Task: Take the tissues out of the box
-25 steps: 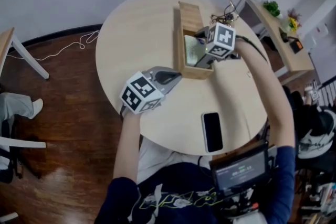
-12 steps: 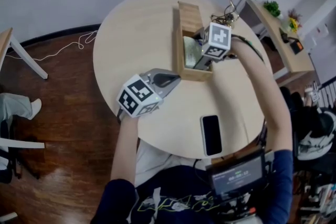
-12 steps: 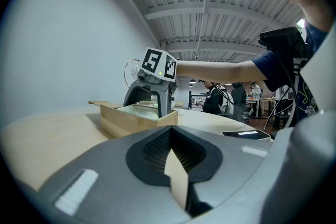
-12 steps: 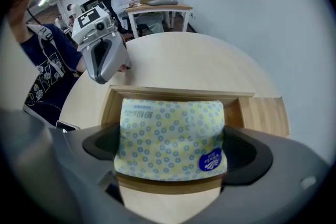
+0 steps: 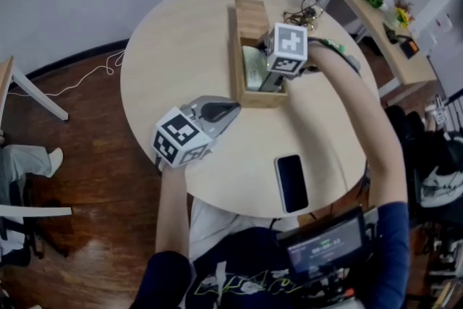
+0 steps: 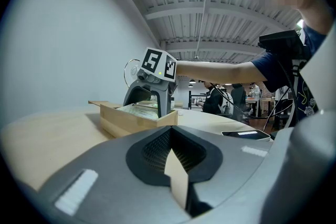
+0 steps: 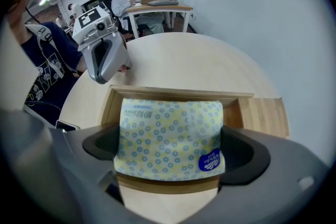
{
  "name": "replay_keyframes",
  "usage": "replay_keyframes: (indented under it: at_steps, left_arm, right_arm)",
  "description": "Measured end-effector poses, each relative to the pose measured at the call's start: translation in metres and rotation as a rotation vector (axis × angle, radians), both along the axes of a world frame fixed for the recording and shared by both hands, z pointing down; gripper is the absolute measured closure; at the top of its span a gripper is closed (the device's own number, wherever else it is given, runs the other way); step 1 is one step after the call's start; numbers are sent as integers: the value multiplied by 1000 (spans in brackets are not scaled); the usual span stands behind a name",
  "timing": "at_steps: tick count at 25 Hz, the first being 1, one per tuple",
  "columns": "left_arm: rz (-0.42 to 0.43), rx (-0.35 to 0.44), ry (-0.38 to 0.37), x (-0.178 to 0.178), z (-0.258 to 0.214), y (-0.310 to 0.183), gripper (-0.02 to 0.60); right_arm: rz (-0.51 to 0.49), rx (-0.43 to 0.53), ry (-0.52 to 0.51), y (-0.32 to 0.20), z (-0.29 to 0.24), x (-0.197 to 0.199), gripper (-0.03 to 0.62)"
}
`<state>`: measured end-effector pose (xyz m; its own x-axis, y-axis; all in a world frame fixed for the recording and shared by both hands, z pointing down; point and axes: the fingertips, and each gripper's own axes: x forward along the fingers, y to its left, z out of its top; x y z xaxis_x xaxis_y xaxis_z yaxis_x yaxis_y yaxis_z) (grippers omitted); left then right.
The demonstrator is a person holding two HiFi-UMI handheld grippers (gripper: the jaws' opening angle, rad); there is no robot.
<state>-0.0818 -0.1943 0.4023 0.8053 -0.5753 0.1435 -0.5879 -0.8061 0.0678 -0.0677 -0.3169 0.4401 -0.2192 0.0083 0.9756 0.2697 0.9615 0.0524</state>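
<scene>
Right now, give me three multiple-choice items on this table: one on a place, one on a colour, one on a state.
1. The phone lies: A on a shelf; B on the floor; C on the table.
2. The badge on the tissue pack is: A blue; B red; C black.
3. The right gripper has its jaws: A together, empty; B on the tissue pack; C on the phone.

C: it lies flat on the table. A: the badge shows blue. B: they press the pack's sides, inside the box.

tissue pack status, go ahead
Right tongs shut on tissue pack inside wooden box. Left tongs shut, empty, short of box. Phone well aside.
</scene>
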Motion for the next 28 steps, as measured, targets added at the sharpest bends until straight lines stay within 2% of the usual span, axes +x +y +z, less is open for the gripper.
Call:
replay_keyframes:
  at_steps: [13, 28]
  left_arm:
    - [-5, 1, 3, -2, 4, 1, 578]
    - [-2, 6, 1, -4, 4, 2, 577]
  right_arm:
    - [-61, -26, -75, 3, -2, -1, 36]
    - [-122, 86, -40, 7, -10, -7, 46]
